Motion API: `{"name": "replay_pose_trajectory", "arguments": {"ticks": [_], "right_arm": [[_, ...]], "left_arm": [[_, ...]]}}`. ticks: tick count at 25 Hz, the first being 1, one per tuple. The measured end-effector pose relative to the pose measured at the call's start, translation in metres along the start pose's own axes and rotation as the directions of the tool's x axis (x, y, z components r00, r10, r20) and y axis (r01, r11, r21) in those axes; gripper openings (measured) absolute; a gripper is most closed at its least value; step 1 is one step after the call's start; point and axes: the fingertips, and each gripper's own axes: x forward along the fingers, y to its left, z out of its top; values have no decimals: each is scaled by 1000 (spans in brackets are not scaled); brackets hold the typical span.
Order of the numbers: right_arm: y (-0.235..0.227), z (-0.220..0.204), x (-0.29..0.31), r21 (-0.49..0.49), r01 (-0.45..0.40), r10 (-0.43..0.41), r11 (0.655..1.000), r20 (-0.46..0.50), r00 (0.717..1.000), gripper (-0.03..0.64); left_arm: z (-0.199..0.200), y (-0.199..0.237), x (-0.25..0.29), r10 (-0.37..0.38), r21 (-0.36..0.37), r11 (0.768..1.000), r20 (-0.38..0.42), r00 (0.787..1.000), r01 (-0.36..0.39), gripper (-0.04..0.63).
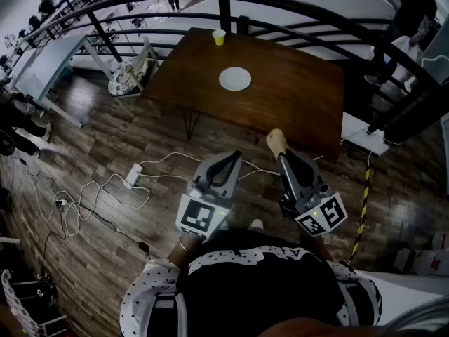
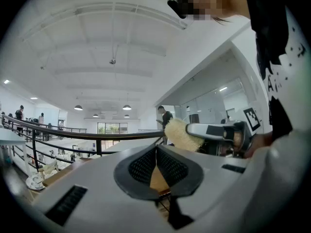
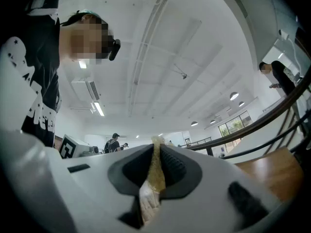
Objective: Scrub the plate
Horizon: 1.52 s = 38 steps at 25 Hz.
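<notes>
Head view, white plate (image 1: 235,78) on brown table (image 1: 298,100), wood floor (image 1: 84,128), left tool (image 1: 233,156) closed, right tool (image 1: 282,153) gripping brush (image 1: 276,140).

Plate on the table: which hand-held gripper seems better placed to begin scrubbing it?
Right, probably. The right hand-held gripper is shut on the scrubbing brush, while the left hand-held gripper is shut with nothing in it. The plate lies ahead on the table, beyond both.
</notes>
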Motion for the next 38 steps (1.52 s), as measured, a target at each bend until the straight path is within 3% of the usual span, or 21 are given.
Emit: {"name": "replay_pose_trajectory", "arguments": {"ticks": [4,18,38], "right_arm": [[-7,2,5,-16,-20,20,1000,10,1000,49],[-10,6,-6,-6,-29,29,1000,32,999,49],[-31,25,-62,-15,19,-18,1000,49,999,49]], "left_arm": [[3,5,8,21,-3,1000,28,999,-21,14],[5,-8,16,-1,32,999,9,1000,0,14],[13,-69,43,-61,36,997,-4,998,62,14]]}}
